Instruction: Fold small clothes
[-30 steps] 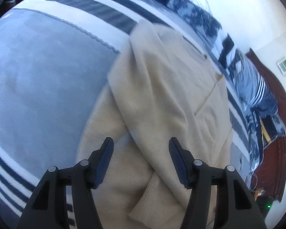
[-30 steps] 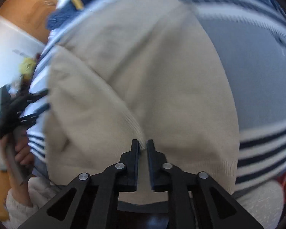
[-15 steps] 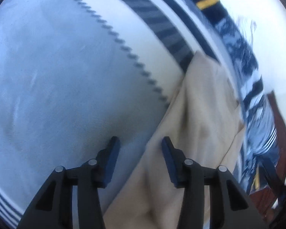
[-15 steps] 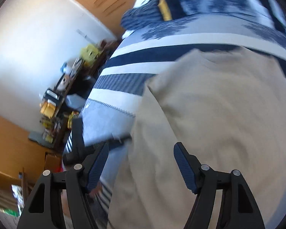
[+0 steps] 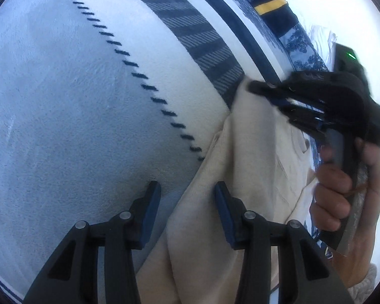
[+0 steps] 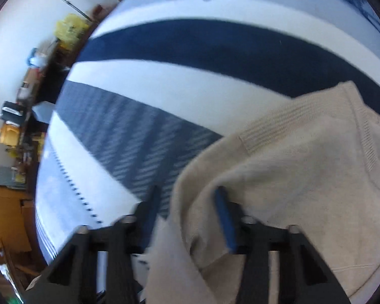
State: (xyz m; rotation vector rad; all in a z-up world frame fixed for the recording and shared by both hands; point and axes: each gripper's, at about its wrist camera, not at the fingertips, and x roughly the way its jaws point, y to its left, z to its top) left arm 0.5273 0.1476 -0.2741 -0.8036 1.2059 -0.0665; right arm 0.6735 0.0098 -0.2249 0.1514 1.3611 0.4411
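Note:
A beige knit sweater (image 5: 253,164) lies on a blue-and-white striped bedspread (image 5: 88,101). My left gripper (image 5: 187,197) is open and points down at the sweater's left edge, which runs between its fingers without being pinched. My right gripper (image 6: 187,200) sits at the sweater's (image 6: 291,164) upper corner near the ribbed collar. Its jaws are closing with a fold of the edge between them. The right pad touches the cloth, while the left pad stands apart over the bedspread (image 6: 164,93). In the left wrist view the right gripper (image 5: 266,93) is blurred, held by a hand (image 5: 337,185).
Dark blue patterned bedding with a yellow band (image 5: 271,2) lies along the far side of the bed. A cluttered shelf (image 6: 20,116) stands against the white wall beyond the bed's left edge, with wood panelling (image 6: 2,215) below it.
My right gripper let go of the sweater's cuff, opened wide, swung across to the upper corner and is narrowing there. My left gripper shifted to the sweater's left edge and narrowed a little.

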